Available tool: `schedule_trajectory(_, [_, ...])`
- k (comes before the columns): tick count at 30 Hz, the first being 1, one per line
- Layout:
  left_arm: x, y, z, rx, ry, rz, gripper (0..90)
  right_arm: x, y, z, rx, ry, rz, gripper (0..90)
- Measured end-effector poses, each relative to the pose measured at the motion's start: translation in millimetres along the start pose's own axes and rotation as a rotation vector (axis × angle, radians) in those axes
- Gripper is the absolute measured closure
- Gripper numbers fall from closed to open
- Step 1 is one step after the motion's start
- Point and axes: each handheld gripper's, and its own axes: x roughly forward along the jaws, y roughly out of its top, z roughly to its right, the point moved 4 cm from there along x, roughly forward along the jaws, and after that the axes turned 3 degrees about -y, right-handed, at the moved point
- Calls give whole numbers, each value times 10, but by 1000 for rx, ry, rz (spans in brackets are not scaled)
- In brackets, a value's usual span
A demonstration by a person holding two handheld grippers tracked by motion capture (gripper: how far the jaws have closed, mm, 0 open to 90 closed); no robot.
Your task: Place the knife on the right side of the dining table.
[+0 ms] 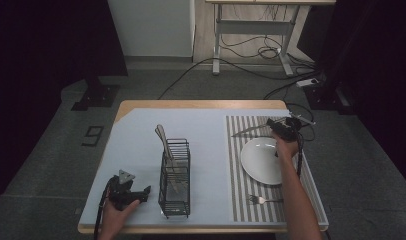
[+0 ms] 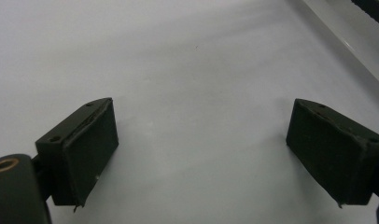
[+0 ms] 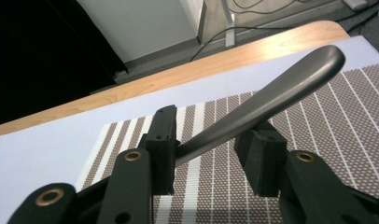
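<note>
On the surface (image 1: 141, 125), a striped placemat (image 1: 239, 165) carries a white plate (image 1: 261, 161). Right tongs (image 3: 211, 154) stand partly open around a knife handle (image 3: 271, 95), seemingly loose. Left tongs (image 2: 201, 149) gape wide, empty

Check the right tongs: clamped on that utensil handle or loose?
Loose. In the right gripper view the right tongs stand apart around the metal handle: it leans on the left pad, with a gap at the right pad.
</note>
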Motion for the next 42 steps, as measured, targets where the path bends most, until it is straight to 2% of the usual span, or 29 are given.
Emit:
schedule_trajectory(8, [0, 0, 0, 0, 0, 0, 86, 26, -45, 87, 34, -9, -35, 559])
schedule_trajectory(19, [0, 0, 0, 0, 0, 0, 86, 50, -84, 156, 52, -32, -67, 520])
schedule_trajectory(21, [0, 0, 0, 0, 0, 0, 85, 66, -106, 186, 67, -52, -86, 499])
schedule_trajectory(26, [0, 0, 0, 0, 0, 0, 86, 84, -132, 222, 89, -67, -112, 474])
schedule_trajectory(27, [0, 0, 0, 0, 0, 0, 86, 96, -149, 250, 103, -80, -137, 459])
schedule_trajectory(32, [0, 0, 0, 0, 0, 0, 86, 99, -157, 271, 109, -87, -165, 454])
schedule_trajectory(36, [0, 0, 0, 0, 0, 0, 85, 102, -152, 289, 151, -99, -219, 449])
schedule_trajectory(39, [0, 0, 0, 0, 0, 0, 85, 100, -152, 294, 163, -102, -237, 443])
schedule_trajectory(42, [0, 0, 0, 0, 0, 0, 85, 81, -154, 299, 139, -120, -254, 462])
